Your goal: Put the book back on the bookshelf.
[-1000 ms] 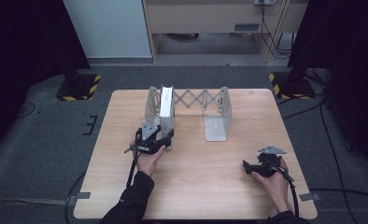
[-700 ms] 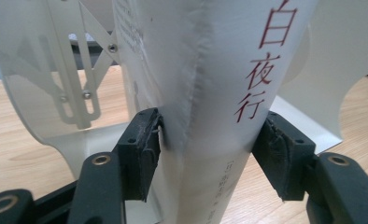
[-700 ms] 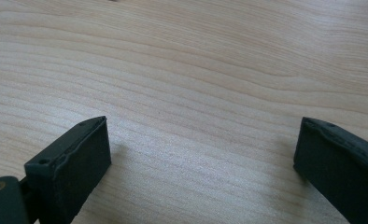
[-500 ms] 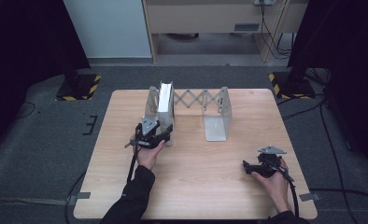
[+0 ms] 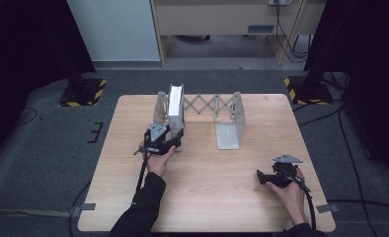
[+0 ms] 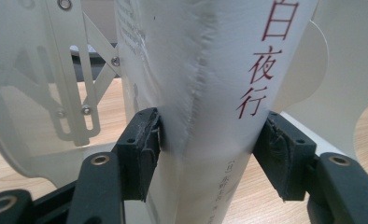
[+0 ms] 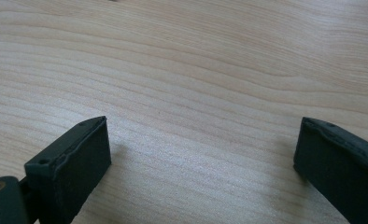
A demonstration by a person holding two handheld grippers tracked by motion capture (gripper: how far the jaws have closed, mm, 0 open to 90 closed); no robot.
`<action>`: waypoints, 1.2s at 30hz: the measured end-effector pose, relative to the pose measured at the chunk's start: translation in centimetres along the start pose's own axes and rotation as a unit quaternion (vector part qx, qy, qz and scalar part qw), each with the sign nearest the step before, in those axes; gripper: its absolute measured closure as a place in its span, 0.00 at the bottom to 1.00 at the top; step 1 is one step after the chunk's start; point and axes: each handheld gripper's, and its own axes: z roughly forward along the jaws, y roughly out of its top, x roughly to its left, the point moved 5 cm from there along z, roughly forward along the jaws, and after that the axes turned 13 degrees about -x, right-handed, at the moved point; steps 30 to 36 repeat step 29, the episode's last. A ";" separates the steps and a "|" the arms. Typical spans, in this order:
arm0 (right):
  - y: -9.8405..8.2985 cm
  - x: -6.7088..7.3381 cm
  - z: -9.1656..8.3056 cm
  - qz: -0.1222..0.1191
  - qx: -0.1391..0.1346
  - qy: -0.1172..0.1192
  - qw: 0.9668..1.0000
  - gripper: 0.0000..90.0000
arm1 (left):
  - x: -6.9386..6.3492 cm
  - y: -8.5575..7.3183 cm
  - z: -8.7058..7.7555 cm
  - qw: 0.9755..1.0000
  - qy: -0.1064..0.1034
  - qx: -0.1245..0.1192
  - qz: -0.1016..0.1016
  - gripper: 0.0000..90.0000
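The left gripper (image 5: 175, 139) pinches the book (image 6: 210, 93) by its spine end, one pad on each cover, low down near the bottom edge. The book stands upright in the left bay of the rack (image 5: 237, 111), its long axis vertical and its spine facing the person, with the rack's left plate just beside it. So the book lies straight ahead of the left gripper, which reaches level from the near side of the table (image 5: 222, 197); any pull would likely run back toward the person along the slot, with the plates on either side (little room for tilt). The right gripper (image 5: 264, 178) rests well apart on the table's near right, jaws spread with bare wood between them. The left hand (image 5: 159, 157) is by far the nearer to the book.
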 end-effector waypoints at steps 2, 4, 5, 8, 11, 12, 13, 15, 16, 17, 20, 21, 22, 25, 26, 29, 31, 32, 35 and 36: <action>0.0 0.0 0.0 0.000 0.001 0.000 1.000 0.05 | 0.1 -0.1 0.0 1.000 -0.002 -0.001 -0.004 0.45; 0.0 0.0 0.0 0.000 0.001 0.001 1.000 0.05 | 0.0 -0.1 -0.1 1.000 -0.005 0.005 -0.009 0.45; 0.0 0.0 0.0 0.000 0.001 0.001 1.000 0.05 | 0.0 -0.1 -0.1 1.000 -0.005 0.005 -0.009 0.45; 0.0 0.0 0.0 0.000 0.001 0.001 1.000 0.05 | -0.1 0.3 -0.9 1.000 -0.015 0.017 -0.013 0.42; 0.0 0.0 0.0 0.000 0.001 0.001 1.000 0.05 | -0.1 0.9 -2.0 0.999 -0.027 0.018 -0.022 0.41; 0.0 0.0 0.0 0.000 0.001 0.001 1.000 0.05 | 0.0 1.1 -2.4 0.999 -0.027 0.020 -0.019 0.41; 0.0 0.0 0.0 0.000 0.001 0.001 1.000 0.05 | 0.0 1.1 -2.4 0.999 -0.027 0.020 -0.019 0.40; 0.0 0.0 0.0 0.000 0.001 0.001 1.000 0.05 | 0.1 1.3 -3.7 0.999 -0.033 0.030 -0.020 0.39; 0.0 0.0 0.0 0.000 0.001 0.001 1.000 0.05 | 0.1 1.3 -3.7 0.999 -0.033 0.030 -0.020 0.39; 0.0 0.0 0.0 0.000 0.001 0.001 1.000 0.05 | 0.2 1.0 -4.6 0.998 -0.036 0.038 -0.021 0.38; 0.0 0.0 0.0 0.000 0.001 0.001 1.000 0.05 | 0.6 0.2 -5.7 0.998 -0.036 0.050 -0.025 0.38; 0.0 0.0 0.0 0.000 0.001 0.001 1.000 0.05 | 0.7 -0.1 -6.0 0.998 -0.035 0.053 -0.027 0.38; 0.0 0.0 0.0 0.000 0.001 0.001 1.000 0.05 | 0.9 -0.6 -6.4 0.997 -0.032 0.061 -0.028 0.38; 0.0 0.0 0.0 0.000 0.001 0.001 1.000 0.05 | 1.6 -1.7 -7.4 0.996 -0.028 0.081 -0.025 0.37; 0.0 0.0 0.0 0.000 0.001 0.001 1.000 0.05 | 1.8 -2.1 -7.7 0.995 -0.028 0.094 -0.024 0.35; 0.0 0.0 0.0 0.000 0.001 0.001 1.000 0.05 | 2.5 -3.3 -8.8 0.993 -0.032 0.114 -0.022 0.34; 0.0 0.0 0.0 0.000 0.001 0.001 1.000 0.05 | 2.5 -3.3 -8.8 0.993 -0.032 0.114 -0.022 0.34; 0.0 0.0 0.0 0.000 0.001 0.001 1.000 0.05 | 2.5 -3.3 -8.8 0.993 -0.032 0.114 -0.022 0.34; 0.0 0.0 0.0 0.000 0.001 0.001 1.000 0.05 | 2.5 -3.3 -8.8 0.993 -0.032 0.114 -0.022 0.34; 0.0 0.0 0.0 0.000 0.001 0.001 1.000 0.05 | 2.5 -3.3 -8.8 0.993 -0.032 0.114 -0.022 0.34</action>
